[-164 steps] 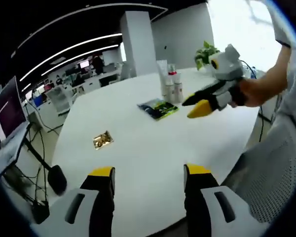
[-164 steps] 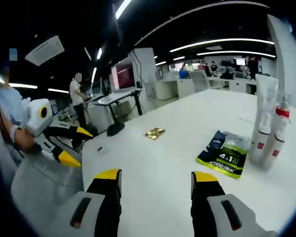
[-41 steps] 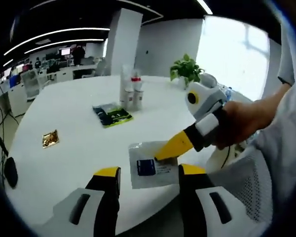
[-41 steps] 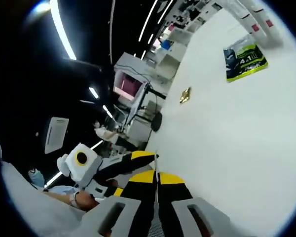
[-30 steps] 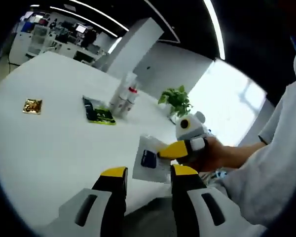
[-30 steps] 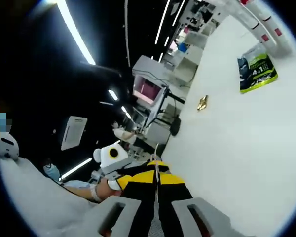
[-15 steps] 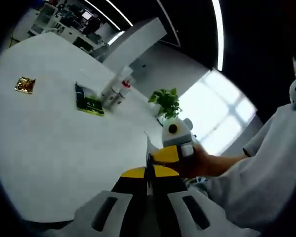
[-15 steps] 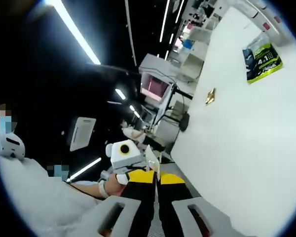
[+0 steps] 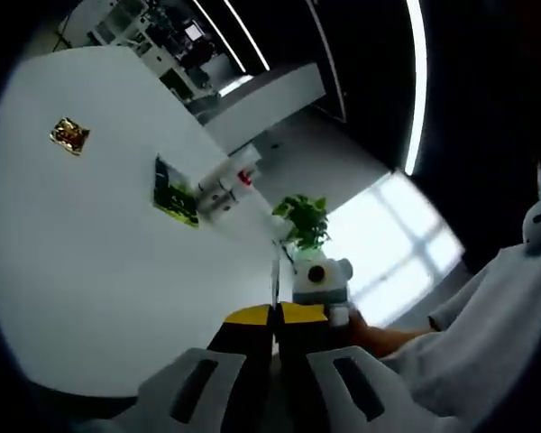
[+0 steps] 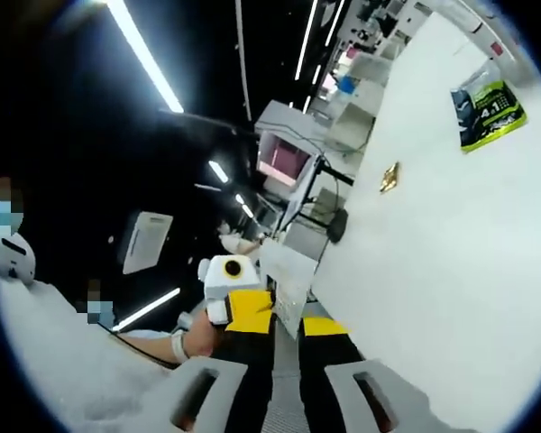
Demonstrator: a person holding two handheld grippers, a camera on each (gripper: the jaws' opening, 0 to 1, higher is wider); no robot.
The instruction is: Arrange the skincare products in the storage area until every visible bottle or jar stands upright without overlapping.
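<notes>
Left gripper (image 9: 275, 317): jaws drawn together on the edge of a thin white sachet (image 9: 276, 281), which rises edge-on from between the tips, held in the air off the near edge of the desk (image 9: 90, 262)

Right gripper (image 10: 287, 327): jaws slightly apart with a gap between them; the same sachet (image 10: 288, 281) stands just above its tips, so whether they grip it or have let go cannot be told. In the left gripper view this gripper (image 9: 320, 293) sits just beyond the sachet, a hand (image 9: 379, 336) behind it

Deciding relation: the sachet sits between the two grippers, the left one plainly holding it, and the rest of the products lie well away across the desk. The left gripper is therefore judged the one to carry it over

Storage group, far side of desk: white bottles (image 9: 224, 185), one with a red collar, standing close together; whether they touch cannot be told. A dark and green pouch (image 9: 176, 198) lies flat just beside them; in the right gripper view the pouch (image 10: 489, 110) lies near the upper right. A small gold packet (image 9: 69, 135) lies apart, nearer the open middle of the desk

Hard to make out: the sachet's print, seen edge-on; bottle labels, too small; the count of bottles

Background: potted plant (image 9: 302, 219); monitor (image 10: 278, 162) at another workstation
</notes>
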